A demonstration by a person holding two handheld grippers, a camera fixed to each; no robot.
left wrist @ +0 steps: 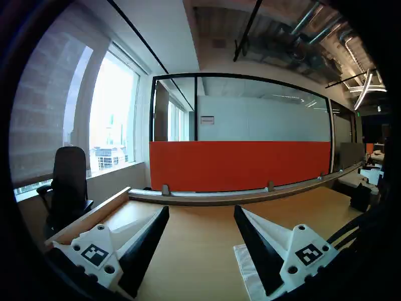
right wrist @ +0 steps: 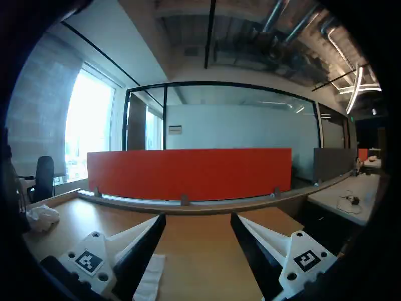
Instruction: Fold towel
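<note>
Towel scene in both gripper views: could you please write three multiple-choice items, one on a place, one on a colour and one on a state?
1. In the left gripper view, the towel lies:
A) on the desk beside one finger of the left tool
B) lifted between the fingers
C) draped over the tool

2. The divider panel is:
A) blue
B) orange
C) green

3. The right tool is:
A) shut on the towel
B) open, holding nothing
C) shut, empty

Answers:
1 A, white cloth shows at that finger.
2 B, it is plainly orange.
3 B, bare desk shows between its spread fingers.
</note>
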